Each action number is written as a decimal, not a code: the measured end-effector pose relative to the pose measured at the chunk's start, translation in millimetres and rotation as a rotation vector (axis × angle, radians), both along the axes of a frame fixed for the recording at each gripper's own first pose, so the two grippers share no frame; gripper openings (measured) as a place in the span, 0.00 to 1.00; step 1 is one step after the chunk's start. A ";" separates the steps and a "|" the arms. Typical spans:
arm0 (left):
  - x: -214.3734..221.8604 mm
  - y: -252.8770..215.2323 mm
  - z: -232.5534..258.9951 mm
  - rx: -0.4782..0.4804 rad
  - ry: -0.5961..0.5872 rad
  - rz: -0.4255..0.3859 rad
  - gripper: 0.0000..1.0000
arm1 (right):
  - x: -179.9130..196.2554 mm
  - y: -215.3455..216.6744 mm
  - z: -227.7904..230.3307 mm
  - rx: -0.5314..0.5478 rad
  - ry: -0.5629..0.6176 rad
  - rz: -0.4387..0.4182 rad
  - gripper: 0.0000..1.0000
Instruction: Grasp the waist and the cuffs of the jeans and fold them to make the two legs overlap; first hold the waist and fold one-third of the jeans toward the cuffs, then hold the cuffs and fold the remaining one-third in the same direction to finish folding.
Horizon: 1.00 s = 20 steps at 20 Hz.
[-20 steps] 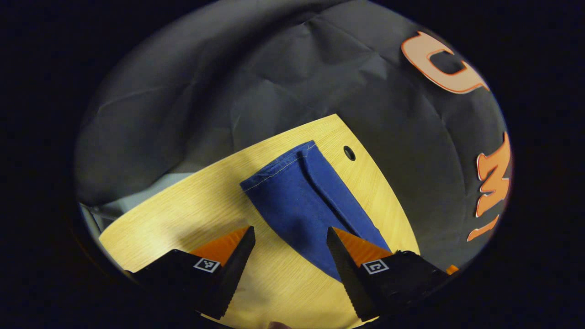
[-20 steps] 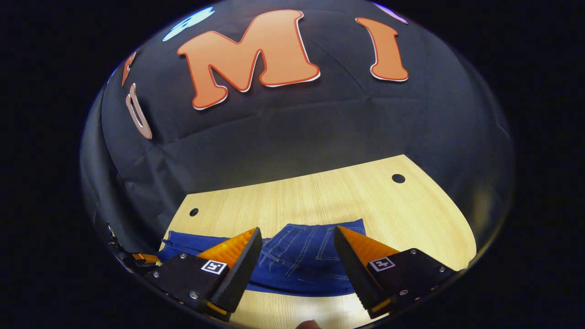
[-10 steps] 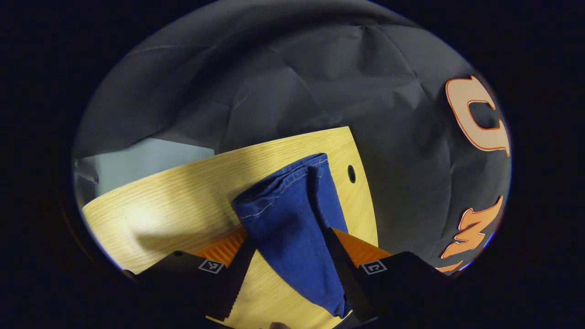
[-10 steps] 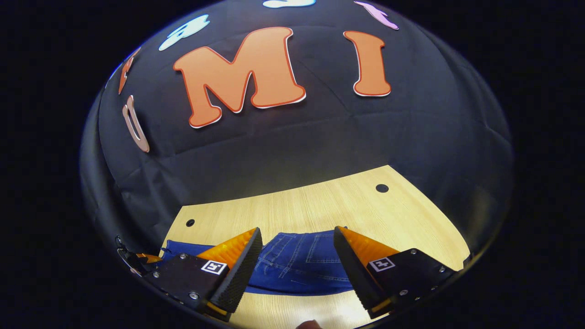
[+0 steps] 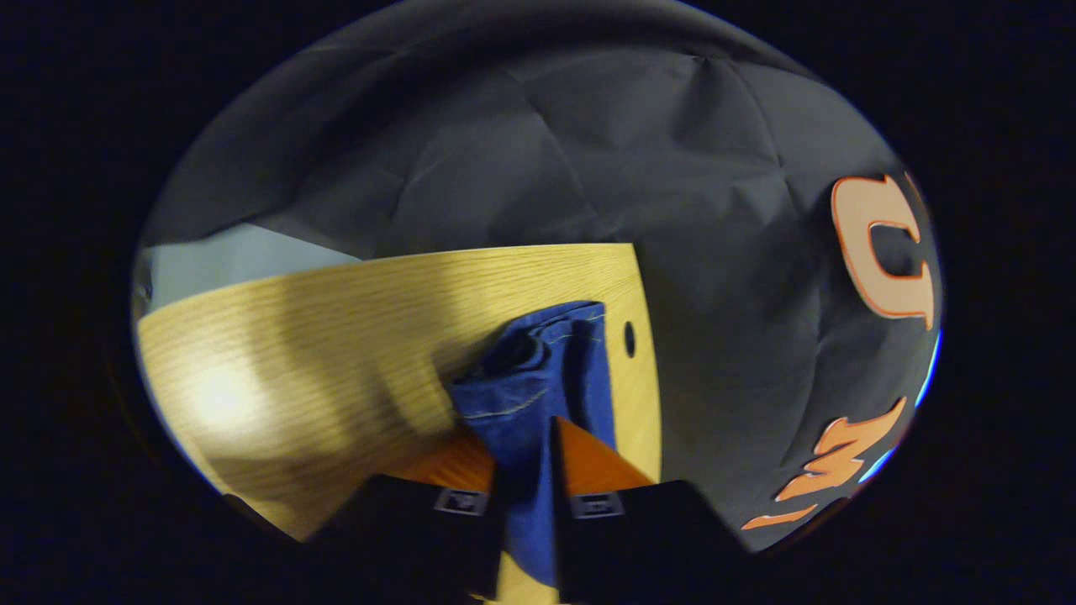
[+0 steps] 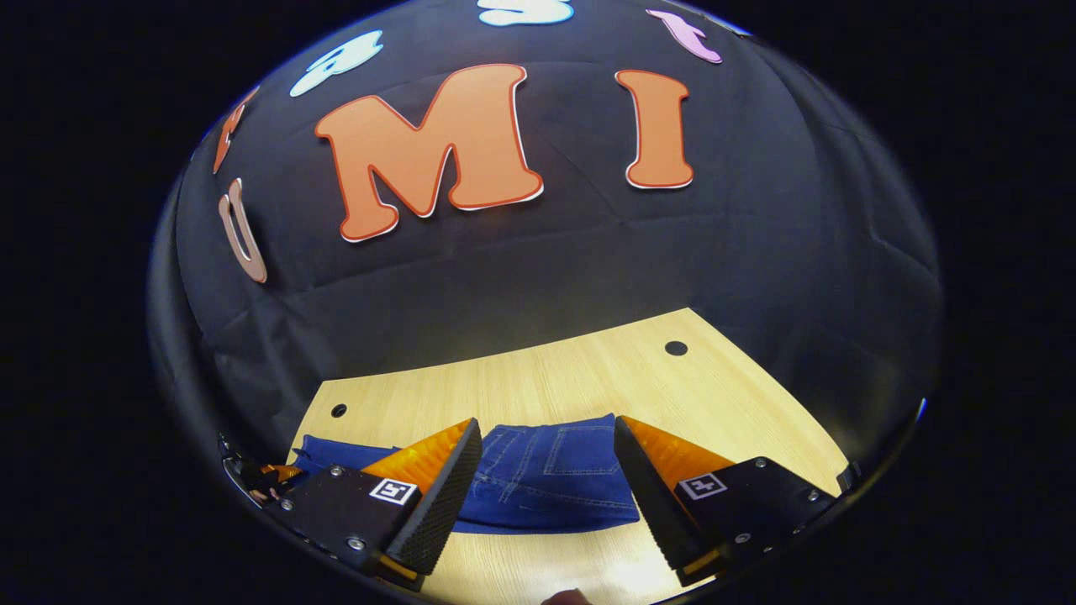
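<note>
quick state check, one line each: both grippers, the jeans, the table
left gripper: shut on the jeans near the cuffs, cloth bunched between its fingers
right gripper: open, hovering over the waist end, gripping nothing
jeans: lying on the table, legs overlapped, cuff end puckered and lifted
table: bare wood beyond the jeans, small holes near its corners

Pale wood table (image 6: 546,378) with small holes, black cloth wall (image 6: 546,269)
</note>
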State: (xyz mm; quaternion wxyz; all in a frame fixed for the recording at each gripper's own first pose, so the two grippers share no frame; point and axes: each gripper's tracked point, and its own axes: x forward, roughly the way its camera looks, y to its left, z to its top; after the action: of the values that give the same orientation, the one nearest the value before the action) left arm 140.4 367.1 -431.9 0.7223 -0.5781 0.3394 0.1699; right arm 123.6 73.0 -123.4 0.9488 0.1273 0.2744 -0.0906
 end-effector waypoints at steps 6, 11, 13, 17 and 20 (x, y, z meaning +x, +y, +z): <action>1.4 -2.6 22.5 0.143 -0.052 -0.065 0.04 | 0.0 -4.1 3.6 0.011 -0.021 0.013 0.98; 8.9 -17.8 88.9 0.261 -0.160 -0.110 0.04 | 4.6 -2.7 7.3 0.020 -0.044 0.079 0.98; 10.4 -29.6 122.9 0.292 -0.217 -0.128 0.03 | 5.8 -5.1 8.0 0.019 -0.055 0.094 0.98; 18.6 -78.1 185.2 0.364 -0.317 -0.205 0.04 | 10.9 -10.1 13.0 0.036 -0.081 0.122 0.98; 25.2 -122.8 230.9 0.379 -0.385 -0.258 0.04 | 15.3 -14.4 15.5 0.051 -0.100 0.136 0.97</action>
State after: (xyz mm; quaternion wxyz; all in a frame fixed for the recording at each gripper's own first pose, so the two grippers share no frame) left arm 165.5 244.3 -201.1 0.8842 -0.4065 0.2289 0.0244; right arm 138.9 58.5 -107.8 0.9618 0.1370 0.2367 -0.0123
